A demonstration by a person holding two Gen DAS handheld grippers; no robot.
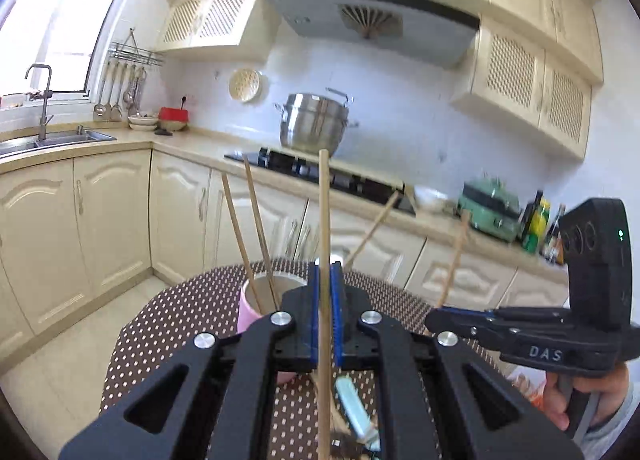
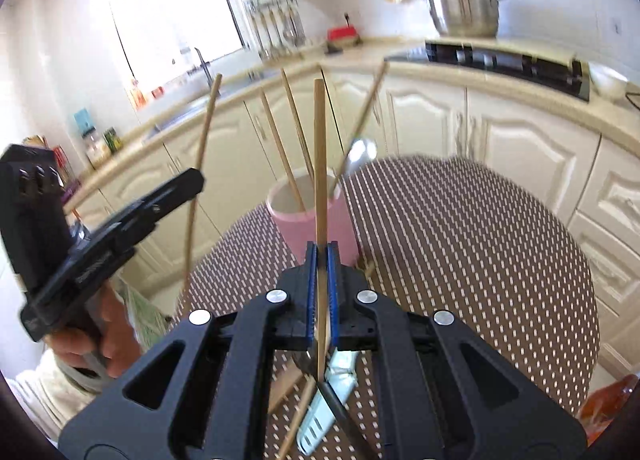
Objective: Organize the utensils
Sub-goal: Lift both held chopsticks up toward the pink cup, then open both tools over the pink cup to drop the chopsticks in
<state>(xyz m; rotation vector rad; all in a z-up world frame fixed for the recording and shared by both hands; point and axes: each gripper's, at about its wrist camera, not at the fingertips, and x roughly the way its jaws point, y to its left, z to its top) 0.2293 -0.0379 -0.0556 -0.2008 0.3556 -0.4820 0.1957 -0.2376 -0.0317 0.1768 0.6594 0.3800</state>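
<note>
My two tools, left (image 1: 325,284) and right (image 2: 322,260), each clamp one upright chopstick (image 1: 324,220); the pink cup (image 2: 308,220) stands just ahead, center frame.

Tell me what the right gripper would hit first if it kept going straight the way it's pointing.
Probably the pink cup. The right gripper is shut on a chopstick, and the cup stands on the table directly ahead of its tips. Depth is hard to judge, so the held chopstick might reach the cup's rim first.
</note>
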